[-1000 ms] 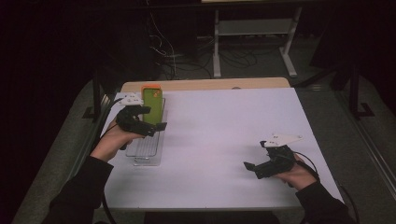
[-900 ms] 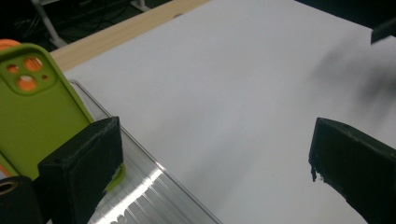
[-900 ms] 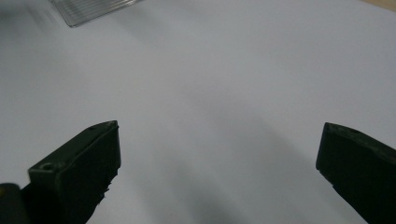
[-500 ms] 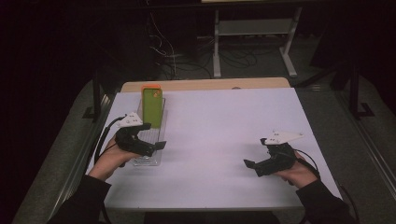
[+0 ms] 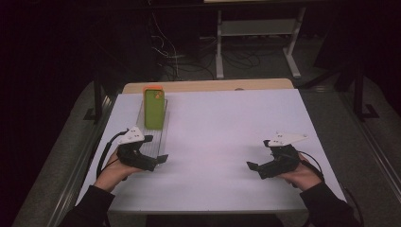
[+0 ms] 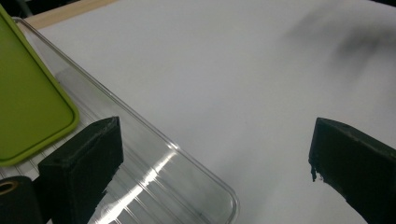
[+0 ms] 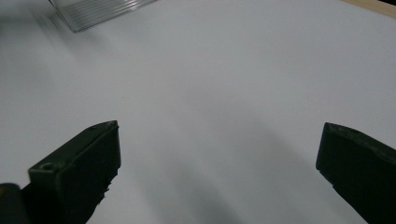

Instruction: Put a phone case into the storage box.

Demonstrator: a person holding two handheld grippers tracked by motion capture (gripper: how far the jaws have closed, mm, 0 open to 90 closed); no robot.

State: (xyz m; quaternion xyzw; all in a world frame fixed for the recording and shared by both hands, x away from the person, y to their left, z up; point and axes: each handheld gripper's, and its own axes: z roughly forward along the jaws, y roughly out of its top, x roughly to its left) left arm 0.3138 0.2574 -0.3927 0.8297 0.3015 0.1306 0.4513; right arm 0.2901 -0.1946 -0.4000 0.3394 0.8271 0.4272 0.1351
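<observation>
Clear, ribbed plastic makes up the long narrow tray (image 5: 161, 142) lying at about ten o'clock on the white table top (image 5: 222, 137), its length running from the near side toward the far edge. On its far half lies a flat lime-green phone case with rounded corners and an orange rim at its far end (image 5: 154, 109); the case's face is up and it sits inside the tray's walls. At eight o'clock the left gripper (image 5: 158, 161), black with a grey three-cornered plate on top, is held in the person's left hand (image 5: 113, 166) just at the tray's near end. In the left gripper view its jaws stand spread wide: one hangs over the tray's ribbed floor near the green case's rounded corner (image 6: 37, 107), the other over bare table beyond the tray's rounded near corner (image 6: 205, 186). Neither jaw touches the case. Across the table at four o'clock, well apart from the tray, the right gripper (image 5: 253, 166) rests low in the right hand (image 5: 300, 176). Its jaws too are spread wide over bare white surface, with one corner of the tray (image 7: 98, 11) far off at eleven o'clock in the right gripper view.
</observation>
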